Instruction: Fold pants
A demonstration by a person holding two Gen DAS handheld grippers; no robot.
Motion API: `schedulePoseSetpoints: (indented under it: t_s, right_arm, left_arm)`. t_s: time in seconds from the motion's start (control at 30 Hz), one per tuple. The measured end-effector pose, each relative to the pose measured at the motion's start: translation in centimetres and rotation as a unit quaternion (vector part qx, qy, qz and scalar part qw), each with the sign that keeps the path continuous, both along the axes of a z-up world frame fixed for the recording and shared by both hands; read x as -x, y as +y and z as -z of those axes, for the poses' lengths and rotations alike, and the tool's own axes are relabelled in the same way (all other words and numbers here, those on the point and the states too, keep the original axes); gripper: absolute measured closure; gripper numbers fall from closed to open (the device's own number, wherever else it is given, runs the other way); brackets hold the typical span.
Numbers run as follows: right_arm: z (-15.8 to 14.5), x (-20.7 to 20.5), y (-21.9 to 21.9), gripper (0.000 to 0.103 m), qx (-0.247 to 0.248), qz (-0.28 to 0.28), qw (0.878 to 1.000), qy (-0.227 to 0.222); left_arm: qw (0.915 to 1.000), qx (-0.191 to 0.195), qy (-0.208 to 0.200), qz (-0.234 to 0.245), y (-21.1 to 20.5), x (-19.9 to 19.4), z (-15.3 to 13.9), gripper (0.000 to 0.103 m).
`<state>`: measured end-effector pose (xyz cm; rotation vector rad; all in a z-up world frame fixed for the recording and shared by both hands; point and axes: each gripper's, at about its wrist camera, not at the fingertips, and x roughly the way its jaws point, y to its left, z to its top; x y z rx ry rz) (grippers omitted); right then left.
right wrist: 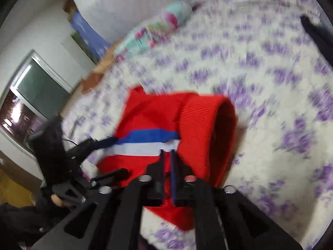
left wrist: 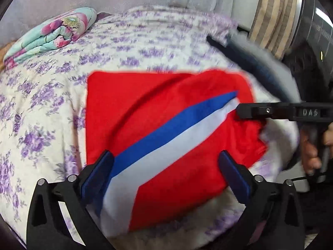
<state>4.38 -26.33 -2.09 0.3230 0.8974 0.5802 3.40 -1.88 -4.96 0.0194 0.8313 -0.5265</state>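
The red pants (left wrist: 166,108), with a blue and a white stripe, lie folded in a rough square on the purple-flowered bedspread (left wrist: 41,104). My left gripper (left wrist: 166,158) is open, its blue-padded fingers spread wide over the near edge of the pants without pinching them. At the right edge of the pants my right gripper (left wrist: 239,112) comes in side-on. In the blurred right wrist view its fingers (right wrist: 173,166) stand close together with red cloth between them, beside the ribbed waistband (right wrist: 208,129). The left gripper (right wrist: 118,156) shows at the pants' far left edge.
A folded teal and pink flowered quilt (left wrist: 52,33) lies at the far left of the bed. A striped cloth (left wrist: 270,20) and dark objects stand beyond the bed's right edge. A hand (left wrist: 312,152) holds the right gripper. A window (right wrist: 31,95) is at the left.
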Motion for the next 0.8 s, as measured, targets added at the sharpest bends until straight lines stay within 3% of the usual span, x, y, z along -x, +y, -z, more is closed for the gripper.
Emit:
schedulePoseSetpoints:
  t_s: [0.03, 0.07, 0.1, 0.17, 0.23, 0.3, 0.4, 0.53, 0.63, 0.77, 0.8]
  right_arm:
    - [-1.1, 1.0, -1.0, 0.037, 0.001, 0.016, 1.0, -0.024]
    - [-1.6, 1.5, -1.3, 0.006, 0.005, 0.034, 0.999, -0.04]
    - [-2.2, 2.4, -2.6, 0.003, 0.017, 0.068, 0.996, -0.057]
    - [-1.5, 2.4, -3.8, 0.003, 0.003, 0.07, 0.996, -0.047]
    - [-0.1, 1.4, -4.8, 0.003, -0.027, 0.073, 0.997, -0.006]
    - [2.0, -0.4, -4.1, 0.003, -0.049, 0.061, 0.996, 0.032]
    - [4.1, -2.4, -2.2, 0.003, -0.036, 0.046, 0.997, 0.045]
    - [4.0, -3.6, -0.2, 0.003, -0.07, -0.004, 0.996, 0.052]
    - [4.0, -4.5, 1.7, 0.003, -0.05, -0.029, 0.996, 0.067]
    - [5.0, -5.8, 2.1, 0.003, -0.089, -0.056, 0.991, 0.084]
    - [4.9, -5.8, 2.3, 0.015, -0.089, -0.075, 0.99, 0.082]
  left_arm:
    - [0.9998, 0.019, -0.005, 0.0, 1.1, 0.3, -1.0, 0.005]
    - [0.9994, 0.032, -0.008, -0.002, 2.1, 0.3, -1.6, 0.005]
    - [0.9988, 0.047, -0.006, -0.009, 3.7, 0.2, -2.1, 0.005]
    - [0.9965, 0.077, 0.022, -0.027, 6.1, -1.2, -1.7, 0.005]
    - [0.9877, 0.132, 0.08, -0.029, 8.0, -3.2, 0.0, 0.005]
    - [0.9797, 0.165, 0.112, -0.023, 8.3, -4.4, 1.3, 0.005]
    - [0.9787, 0.168, 0.117, 0.002, 6.6, -5.5, 1.9, 0.005]
    - [0.9765, 0.163, 0.14, 0.014, 4.6, -6.9, 2.2, 0.005]
    - [0.9723, 0.18, 0.146, 0.031, 4.5, -7.2, 1.5, 0.005]
    - [0.9647, 0.18, 0.187, 0.048, 4.0, -8.8, 3.4, 0.005]
    - [0.9637, 0.189, 0.181, 0.053, 3.9, -8.8, 3.4, 0.005]
